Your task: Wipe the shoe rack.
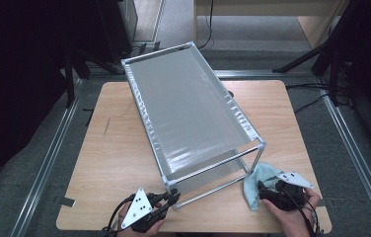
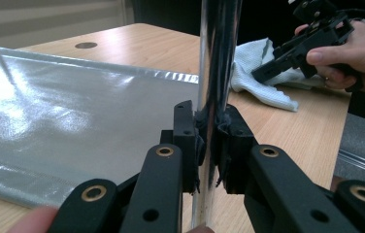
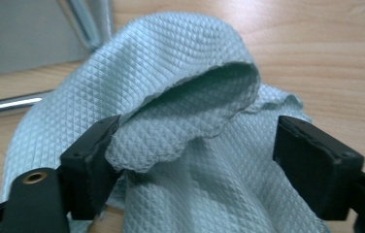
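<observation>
Left gripper view: left gripper [image 2: 213, 145] (level) on rack leg [image 2: 217, 73]

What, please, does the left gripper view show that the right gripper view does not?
Left gripper view alone: the left gripper, jaws shut on the rack's upright chrome post, and, farther off, a hand holding the right gripper.

Right gripper view alone: the right gripper up close, jaws open with a fold of the cloth between them, resting against one jaw.

Both: the cloth, the wooden table and the rack's grey shelf.
</observation>
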Motion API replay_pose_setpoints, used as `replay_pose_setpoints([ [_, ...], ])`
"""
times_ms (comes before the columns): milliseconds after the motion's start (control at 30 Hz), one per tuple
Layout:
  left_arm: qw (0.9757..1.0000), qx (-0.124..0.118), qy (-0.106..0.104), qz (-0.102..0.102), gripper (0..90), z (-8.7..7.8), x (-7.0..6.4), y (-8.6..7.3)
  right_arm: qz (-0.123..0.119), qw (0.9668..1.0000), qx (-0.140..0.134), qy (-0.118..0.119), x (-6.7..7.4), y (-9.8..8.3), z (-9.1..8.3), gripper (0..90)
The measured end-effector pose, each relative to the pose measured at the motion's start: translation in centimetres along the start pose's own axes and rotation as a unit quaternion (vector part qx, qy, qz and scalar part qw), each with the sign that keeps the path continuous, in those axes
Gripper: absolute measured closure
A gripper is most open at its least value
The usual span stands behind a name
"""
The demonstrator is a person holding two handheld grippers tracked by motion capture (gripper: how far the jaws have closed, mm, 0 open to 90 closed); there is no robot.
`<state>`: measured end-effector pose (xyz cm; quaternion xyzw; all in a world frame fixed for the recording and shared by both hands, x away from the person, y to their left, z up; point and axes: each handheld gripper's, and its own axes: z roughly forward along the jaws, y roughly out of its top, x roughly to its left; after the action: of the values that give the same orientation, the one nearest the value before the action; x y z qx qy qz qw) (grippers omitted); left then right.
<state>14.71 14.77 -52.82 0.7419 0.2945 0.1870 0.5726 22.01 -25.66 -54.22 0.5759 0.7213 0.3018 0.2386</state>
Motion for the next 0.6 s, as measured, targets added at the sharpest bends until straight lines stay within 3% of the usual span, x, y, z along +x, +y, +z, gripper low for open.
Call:
replay_pose_setpoints([
  [100,1.0000,-0.003,0.000,0.005,80.7,0.07,0.01,-0.06,0.001,1.0000,0.002,0.005,-0.52,-0.52,0.13,30.8],
  [200,1.0000,-0.006,-0.004,0.004,80.7,0.07,0.09,-0.14,0.005,1.0000,0.001,0.002,-0.51,-0.50,0.11,34.2],
  [233,1.0000,-0.006,-0.006,0.004,80.6,0.05,0.13,-0.18,0.013,0.9999,0.001,-0.003,-0.51,-0.36,-0.05,52.3],
  [267,1.0000,-0.006,-0.006,0.004,80.6,0.05,0.13,-0.18,0.013,0.9999,0.001,-0.003,-0.51,-0.36,-0.05,52.3],
  [333,0.9999,-0.008,-0.009,-0.002,80.5,0.07,0.21,-0.22,0.021,0.9998,0.001,0.000,-0.75,-0.26,-0.10,71.4],
  [433,0.9999,-0.009,-0.008,0.002,80.6,0.16,0.17,-0.21,0.034,0.9993,-0.011,0.012,-0.97,-0.46,-0.05,79.4],
  [500,0.9999,-0.009,-0.006,0.006,80.7,0.21,0.11,-0.18,0.025,0.9995,-0.014,0.012,-0.97,-0.40,-0.10,81.0],
  [600,0.9998,-0.009,-0.013,-0.006,80.4,0.30,0.26,-0.18,0.020,0.9994,-0.027,0.009,-0.98,-0.23,-0.42,81.3],
])
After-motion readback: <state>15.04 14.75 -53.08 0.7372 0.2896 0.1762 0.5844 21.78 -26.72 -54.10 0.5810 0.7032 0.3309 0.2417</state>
